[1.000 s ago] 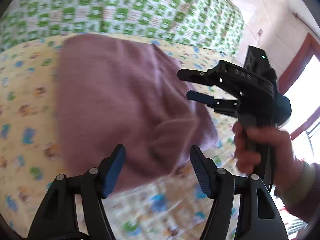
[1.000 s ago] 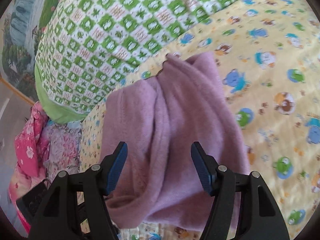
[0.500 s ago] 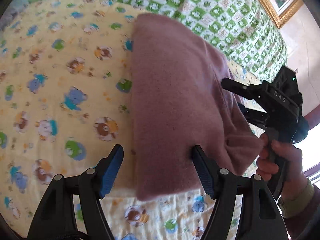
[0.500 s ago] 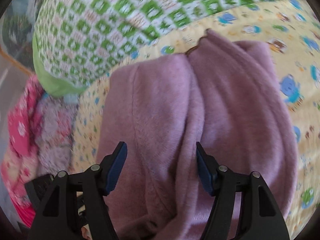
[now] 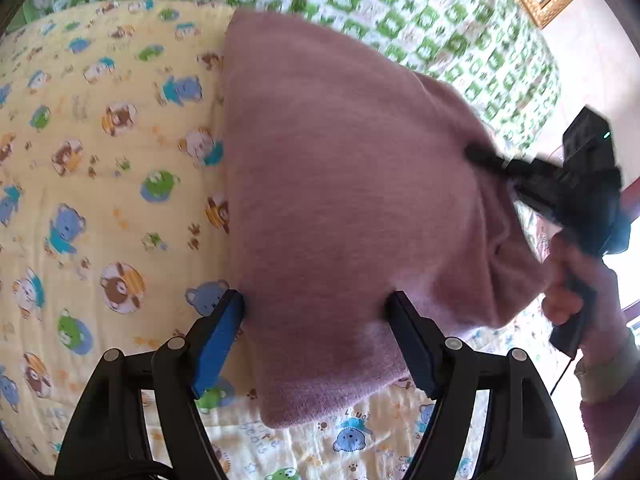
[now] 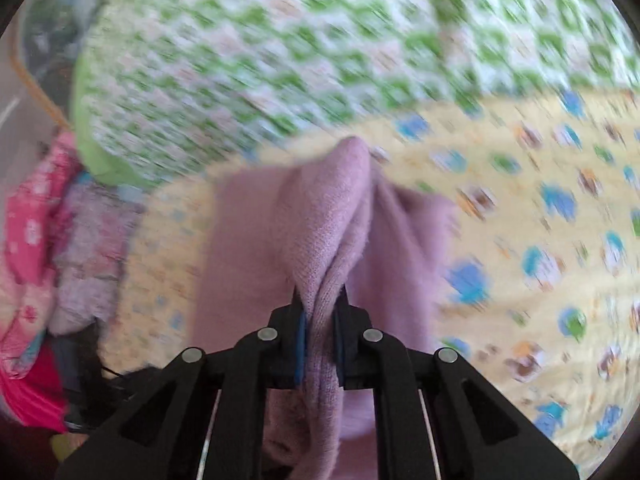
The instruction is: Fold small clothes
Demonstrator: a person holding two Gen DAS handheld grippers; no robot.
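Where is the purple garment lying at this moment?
The purple garment lies on the yellow sheet, just before the green checked quilt. The right gripper pinches a fold of it, and the open left gripper straddles its near edge.

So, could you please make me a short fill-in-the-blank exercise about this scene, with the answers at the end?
1. The right gripper is shut on a fold of the ____ garment.
2. The left gripper has its jaws ____ at the garment's near edge.
3. The garment lies on a yellow sheet printed with cartoon ____.
4. Behind the sheet is a checked quilt in white and ____.

Answers: purple; open; bears; green
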